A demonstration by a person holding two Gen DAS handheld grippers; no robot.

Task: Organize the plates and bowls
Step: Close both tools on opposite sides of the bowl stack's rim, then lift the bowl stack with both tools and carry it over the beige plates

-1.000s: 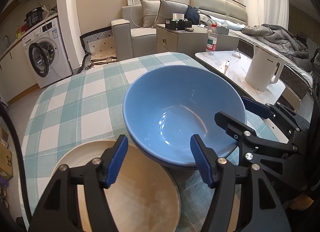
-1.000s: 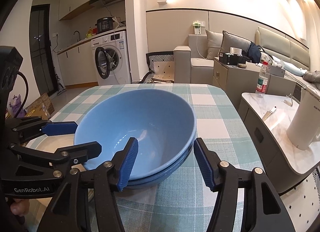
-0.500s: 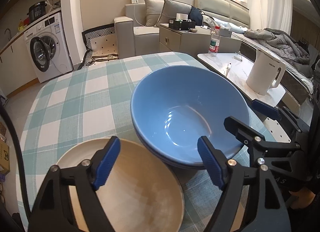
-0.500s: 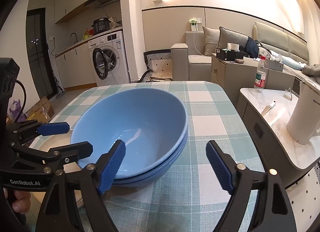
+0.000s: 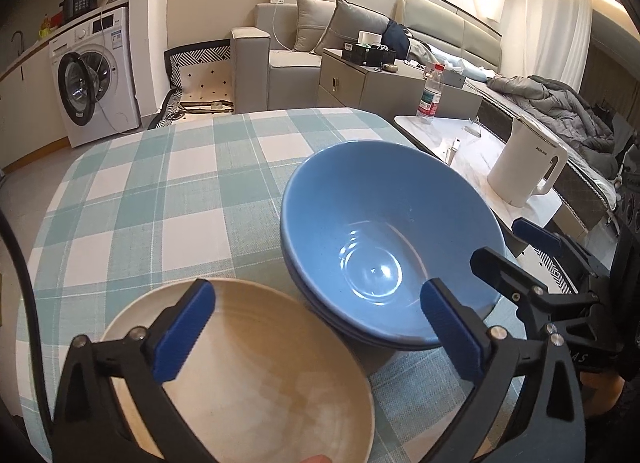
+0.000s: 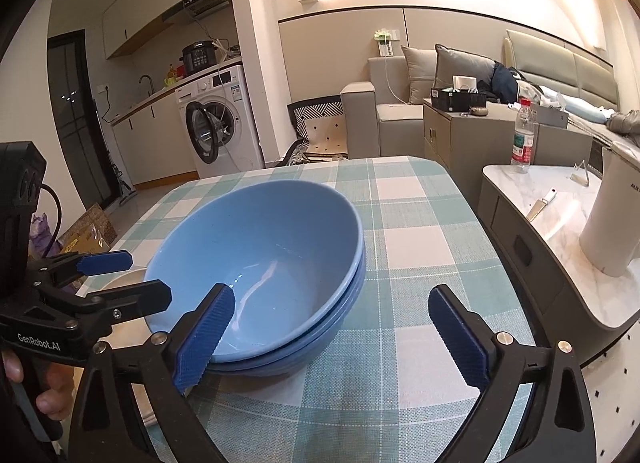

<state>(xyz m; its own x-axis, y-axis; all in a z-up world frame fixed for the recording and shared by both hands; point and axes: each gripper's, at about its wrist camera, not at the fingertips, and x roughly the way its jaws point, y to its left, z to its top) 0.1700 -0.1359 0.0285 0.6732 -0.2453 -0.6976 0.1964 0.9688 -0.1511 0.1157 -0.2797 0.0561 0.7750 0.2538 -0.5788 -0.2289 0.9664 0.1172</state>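
Stacked blue bowls stand on the green-checked tablecloth. A cream plate lies just left of them, near the front edge. My left gripper hovers over the plate and the bowls' near rim. Its jaws are opening and touch nothing. My right gripper sits at the bowls' right side with its jaws opening too; the left pad is in front of the rim, apart from it. Each gripper shows in the other's view, the right gripper and the left gripper.
A white kettle and a water bottle stand on a marble side table to the right of the table. A person's hand holds the left gripper. A washing machine and a sofa are behind.
Both pairs of jaws have spread wide, away from the top blue bowl's rim. The bowl now rests nested in the stack. The left gripper has drifted left over the cream plate.
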